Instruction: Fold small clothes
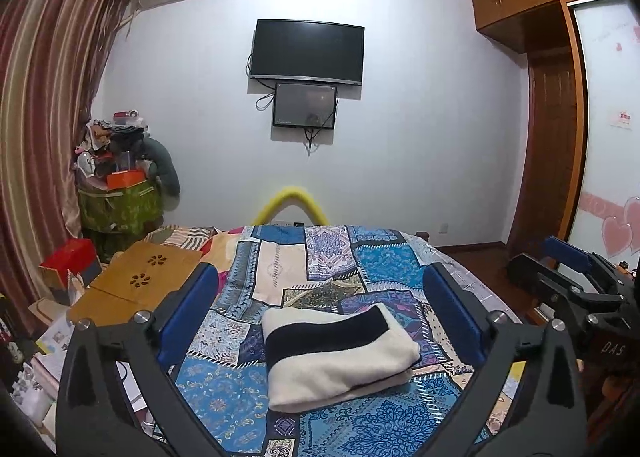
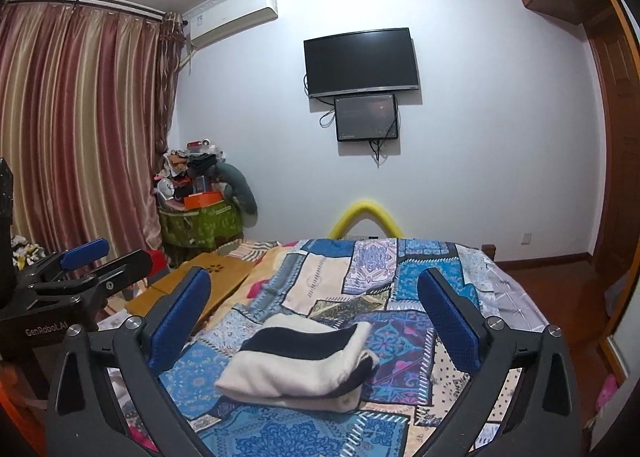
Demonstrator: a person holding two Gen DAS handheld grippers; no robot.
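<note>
Folded cream-and-black garment (image 1: 340,357) lies on the patchwork bedspread (image 1: 320,269), untouched. Left gripper (image 1: 324,309) and right gripper (image 2: 316,317): fingers spread wide, holding nothing. Legible markings: "DAS" on the right gripper body; "GenRobot.AI" on the left.

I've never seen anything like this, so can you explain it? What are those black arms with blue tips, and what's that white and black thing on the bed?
Those are two grabbing tools, one held in each of a person's hands. Each carries a camera looking forward between its two fingers, so you get one picture per tool. The left gripper and the right gripper both stand wide open and hold nothing. The blue tips are soft pads for pinching. Between them, on the patchwork bedspread, lies a folded white garment with a black stripe, neatly folded.
</note>
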